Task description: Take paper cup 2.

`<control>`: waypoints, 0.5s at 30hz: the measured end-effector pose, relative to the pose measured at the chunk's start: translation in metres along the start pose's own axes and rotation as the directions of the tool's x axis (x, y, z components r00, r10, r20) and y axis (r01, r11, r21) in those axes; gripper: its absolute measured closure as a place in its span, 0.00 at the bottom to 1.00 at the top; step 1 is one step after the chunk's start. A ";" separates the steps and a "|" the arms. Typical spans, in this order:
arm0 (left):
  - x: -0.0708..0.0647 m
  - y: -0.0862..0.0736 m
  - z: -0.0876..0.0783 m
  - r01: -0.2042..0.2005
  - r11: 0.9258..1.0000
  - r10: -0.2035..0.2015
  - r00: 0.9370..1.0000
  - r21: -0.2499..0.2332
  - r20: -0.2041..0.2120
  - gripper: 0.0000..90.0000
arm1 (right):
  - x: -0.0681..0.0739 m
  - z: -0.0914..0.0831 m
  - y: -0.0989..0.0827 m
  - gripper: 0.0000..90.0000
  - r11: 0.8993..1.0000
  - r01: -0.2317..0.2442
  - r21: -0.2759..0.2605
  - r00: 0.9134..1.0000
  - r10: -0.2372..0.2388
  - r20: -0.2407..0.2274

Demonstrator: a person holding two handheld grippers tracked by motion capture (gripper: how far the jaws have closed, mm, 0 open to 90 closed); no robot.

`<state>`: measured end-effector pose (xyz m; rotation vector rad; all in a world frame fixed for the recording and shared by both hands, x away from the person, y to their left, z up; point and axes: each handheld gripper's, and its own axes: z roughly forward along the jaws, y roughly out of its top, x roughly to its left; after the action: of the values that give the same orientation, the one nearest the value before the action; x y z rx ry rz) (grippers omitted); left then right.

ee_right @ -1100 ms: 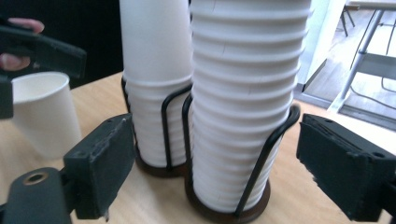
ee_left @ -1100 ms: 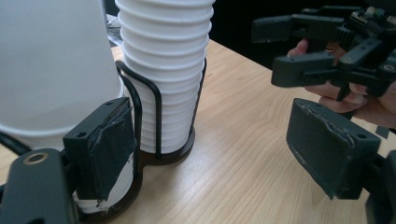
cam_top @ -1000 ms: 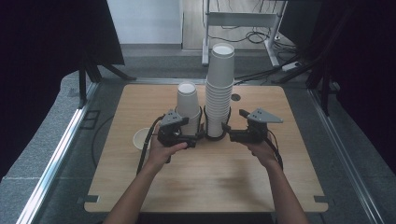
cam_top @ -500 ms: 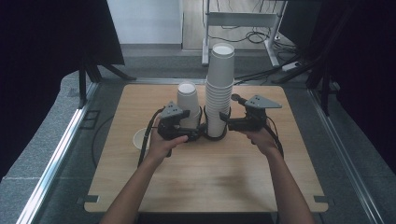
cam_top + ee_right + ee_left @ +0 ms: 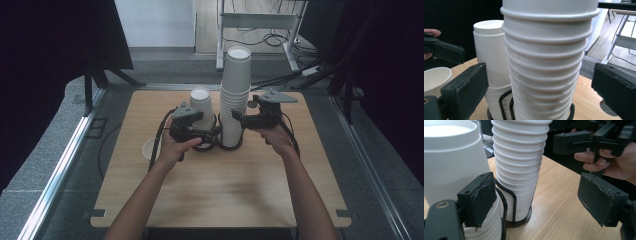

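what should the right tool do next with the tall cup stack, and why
Probably lift the right tool toward the top cup before closing. Its jaws have just been opening and now stand wide on either side of the tall stack, partway down it, pressing on nothing, so closing here would likely grab many cups.

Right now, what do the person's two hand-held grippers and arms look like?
The left gripper and the right gripper are black, boxy hand-held tools. Each has a grey three-cornered plate on top and a black cable trailing from it. Their jaws carry flat dark pads with worn, frayed edges. The forearms are bare; no sleeves are visible.
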<state>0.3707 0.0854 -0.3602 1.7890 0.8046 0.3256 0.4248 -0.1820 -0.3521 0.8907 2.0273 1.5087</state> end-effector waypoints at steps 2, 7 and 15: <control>0.000 -0.001 0.000 -0.001 1.000 0.001 1.000 0.002 0.003 0.17 | -0.001 0.004 0.001 0.00 1.000 0.000 -0.005 1.000 0.000 -0.001; 0.002 -0.001 0.002 -0.003 1.000 0.003 1.000 0.011 0.000 0.17 | -0.002 0.011 0.005 0.00 1.000 -0.017 -0.011 1.000 0.017 -0.014; 0.004 0.000 0.003 -0.001 1.000 0.001 1.000 0.010 -0.001 0.17 | -0.003 0.022 0.016 0.00 0.999 -0.030 -0.025 1.000 0.030 -0.009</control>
<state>0.3750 0.0861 -0.3621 1.7988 0.8073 0.3239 0.4461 -0.1666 -0.3431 0.9093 2.0051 1.5538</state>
